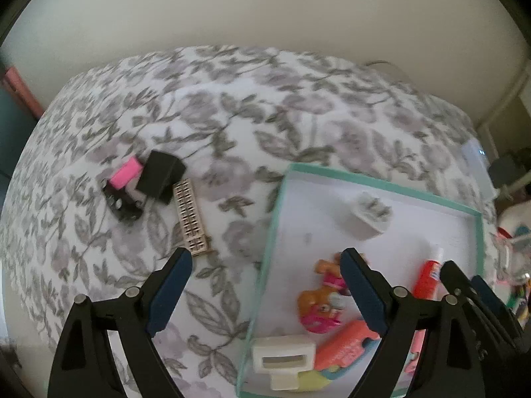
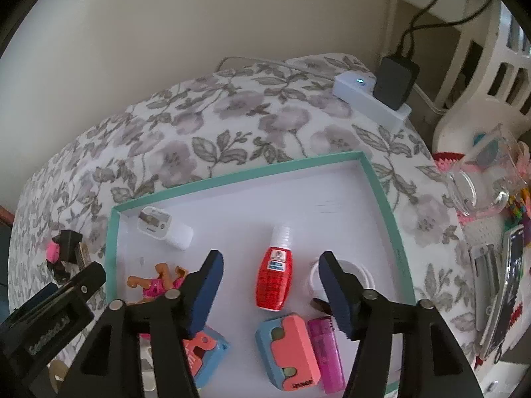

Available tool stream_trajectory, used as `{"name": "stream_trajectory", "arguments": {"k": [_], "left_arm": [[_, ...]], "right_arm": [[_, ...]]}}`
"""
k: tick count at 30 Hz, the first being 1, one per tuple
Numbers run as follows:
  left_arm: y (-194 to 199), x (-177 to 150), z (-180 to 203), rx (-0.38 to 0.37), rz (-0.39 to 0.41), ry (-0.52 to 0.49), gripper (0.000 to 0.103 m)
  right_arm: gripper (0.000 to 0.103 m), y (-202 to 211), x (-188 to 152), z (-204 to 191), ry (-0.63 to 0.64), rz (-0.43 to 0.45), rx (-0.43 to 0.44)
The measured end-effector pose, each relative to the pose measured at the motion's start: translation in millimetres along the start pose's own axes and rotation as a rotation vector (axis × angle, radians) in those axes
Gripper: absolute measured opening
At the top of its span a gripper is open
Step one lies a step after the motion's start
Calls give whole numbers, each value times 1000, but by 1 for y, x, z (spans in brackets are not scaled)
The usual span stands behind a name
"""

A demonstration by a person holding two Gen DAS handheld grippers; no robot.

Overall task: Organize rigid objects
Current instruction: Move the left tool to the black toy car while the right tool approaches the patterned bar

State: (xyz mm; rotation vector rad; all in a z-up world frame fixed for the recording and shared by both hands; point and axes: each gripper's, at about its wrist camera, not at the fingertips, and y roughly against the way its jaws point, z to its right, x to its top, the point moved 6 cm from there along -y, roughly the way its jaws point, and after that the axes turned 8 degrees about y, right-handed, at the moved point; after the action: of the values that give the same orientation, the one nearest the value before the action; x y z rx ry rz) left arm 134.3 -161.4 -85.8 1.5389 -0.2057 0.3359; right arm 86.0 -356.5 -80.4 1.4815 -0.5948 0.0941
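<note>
Three things lie outside the teal tray (image 1: 381, 184), on the floral surface (image 1: 232, 116) to its left: a black block (image 1: 161, 177), a pink-topped piece (image 1: 124, 174) and a gold lattice bar (image 1: 190, 219), long axis near-to-far. In the tray, one red bottle (image 2: 274, 278) points its cap away. Both the left gripper (image 1: 265, 285) and right gripper (image 2: 270, 285) hold their jaws open and empty.

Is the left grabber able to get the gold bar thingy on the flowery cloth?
Probably yes. The left gripper is open, and the gold bar lies flat on the cloth, outside the tray, just ahead of the left finger with nothing between them.
</note>
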Motion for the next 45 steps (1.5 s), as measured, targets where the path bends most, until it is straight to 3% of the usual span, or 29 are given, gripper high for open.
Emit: {"name": "stream_trajectory", "arguments": {"k": [4,6,10,15,22,24,31,37,45], "left_arm": [[-5,-1,-12,30,-16,40,91],[-8,-2,-17,44,-28,59,91],[-16,-2,-29,73,-59,92,91],[-20,-3,-39,86,-80,126,91],[-23,0,-56,104,-88,175,92],[-25,0,-59,107,-94,184,103],[-25,6,-78,103,-95,220,103],[-18,26,-125,121,-60,314,103],[-13,43,-194,173,-27,400,103]], "right_arm": [[74,-1,0,-8,26,2,0],[84,-1,0,-10,30,7,-3],[88,-2,1,-13,41,10,0],[103,-3,1,-16,53,10,-7],[103,-3,2,-17,61,16,-20],[103,-3,2,-20,69,16,-20],[103,-1,3,-45,112,22,17],[103,3,2,-90,173,39,114],[103,3,-7,-139,255,43,170]]}}
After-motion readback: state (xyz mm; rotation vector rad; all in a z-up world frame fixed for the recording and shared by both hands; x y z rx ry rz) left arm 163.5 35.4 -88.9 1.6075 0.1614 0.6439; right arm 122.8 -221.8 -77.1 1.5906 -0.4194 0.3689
